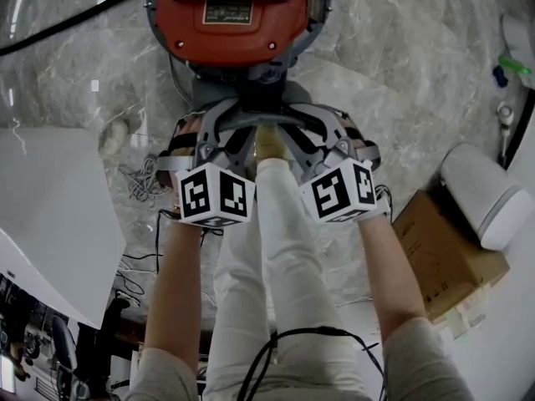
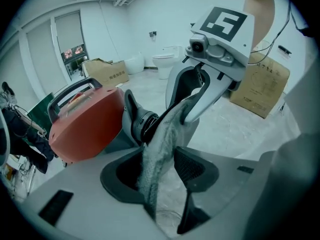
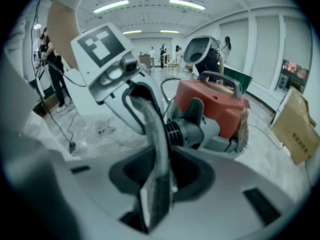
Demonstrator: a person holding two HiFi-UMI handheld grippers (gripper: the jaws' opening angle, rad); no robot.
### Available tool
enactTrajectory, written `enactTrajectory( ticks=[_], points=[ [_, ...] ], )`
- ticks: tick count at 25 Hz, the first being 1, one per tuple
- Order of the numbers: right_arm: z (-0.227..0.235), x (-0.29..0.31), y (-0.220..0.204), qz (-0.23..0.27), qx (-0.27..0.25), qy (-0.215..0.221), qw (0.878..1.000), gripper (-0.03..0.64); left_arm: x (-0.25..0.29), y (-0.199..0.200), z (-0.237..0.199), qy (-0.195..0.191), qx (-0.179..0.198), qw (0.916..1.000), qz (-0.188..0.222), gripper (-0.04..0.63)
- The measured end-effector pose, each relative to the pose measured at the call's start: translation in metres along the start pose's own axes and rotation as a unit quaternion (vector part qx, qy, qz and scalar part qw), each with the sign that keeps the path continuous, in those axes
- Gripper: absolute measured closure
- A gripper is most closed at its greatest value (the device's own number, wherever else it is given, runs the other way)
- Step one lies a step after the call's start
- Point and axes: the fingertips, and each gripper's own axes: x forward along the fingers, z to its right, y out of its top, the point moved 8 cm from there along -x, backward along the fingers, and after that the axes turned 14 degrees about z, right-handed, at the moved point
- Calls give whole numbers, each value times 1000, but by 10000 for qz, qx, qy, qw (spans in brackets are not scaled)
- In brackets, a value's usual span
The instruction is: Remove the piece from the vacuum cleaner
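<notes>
**Head view.** The vacuum cleaner (image 1: 238, 15), orange, stands on the marble floor (image 1: 401, 82). The piece (image 1: 268, 140) is a narrow strip at its grey front port. Its long axis runs from the port straight toward the person. The left gripper (image 1: 242, 132) and right gripper (image 1: 292, 132) meet on it from either side.

**Left gripper view.** The fingers are partly closed and pinch the piece (image 2: 160, 149). It rises from them, tilted right, past the ribbed collar (image 2: 145, 126). The surface is mottled grey. It is probably light, thin and slightly flexible, with fair grip.

**Right gripper view.** The fingers are partly closed and clamp the piece (image 3: 157, 149), which stands nearly upright between them. The best hold is probably low on the shaft near the collar, pulling along its axis, since it may bend if levered sideways.
</notes>
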Motion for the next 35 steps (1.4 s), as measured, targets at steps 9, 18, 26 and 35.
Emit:
enactTrajectory(
  ticks=[9, 18, 26, 35],
  points=[
    [-3, -1, 1, -52, -27, 52, 10000, 546, -1, -2, 2, -80, -86, 9999, 19, 431],
    [-5, -2, 2, -62, -123, 53, 9999, 563, -4, -3, 1, -47, -242, 9997, 37, 455],
    [-9, -3, 1, -38, 52, -9, 10000, 569, -6, -5, 1, 36, -333, 9994, 33, 495],
    [-13, -3, 1, -1, 118, -60, 9999, 571, -8, -6, 2, 143, -400, 9991, 37, 508]
  ],
)
